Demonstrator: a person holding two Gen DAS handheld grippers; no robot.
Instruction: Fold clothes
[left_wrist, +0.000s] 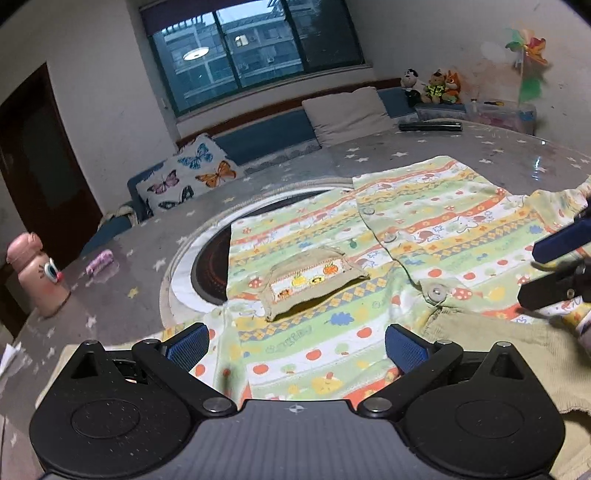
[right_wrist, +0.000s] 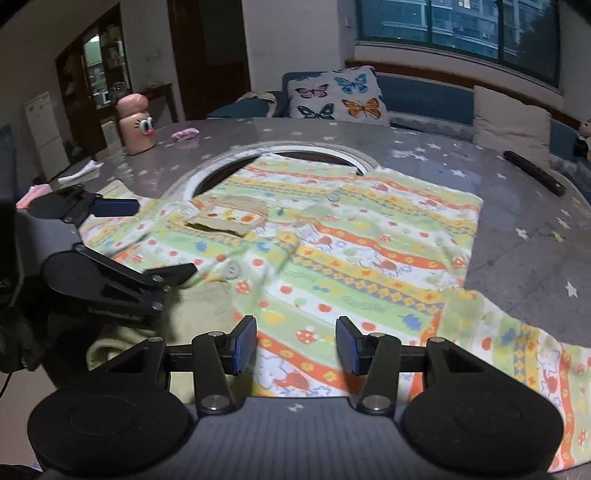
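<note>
The right gripper (right_wrist: 295, 345) hovers over a striped, cartoon-printed child's cotton shirt (right_wrist: 332, 258) spread on the grey star-patterned table (right_wrist: 517, 221), its blue pads apart with nothing between them. The left gripper (right_wrist: 147, 236) reaches in at the left, near the shirt's beige chest pocket (right_wrist: 229, 218).

Child's striped print shirt (left_wrist: 424, 206) (right_wrist: 354, 258), green, orange, yellow and white bands with cartoon motifs, spread flat front-up on the round table, snap buttons down the placket, tan embroidered chest pocket (left_wrist: 314, 288) (right_wrist: 229, 218), tan corduroy collar (left_wrist: 491, 343) nearest the cameras
</note>
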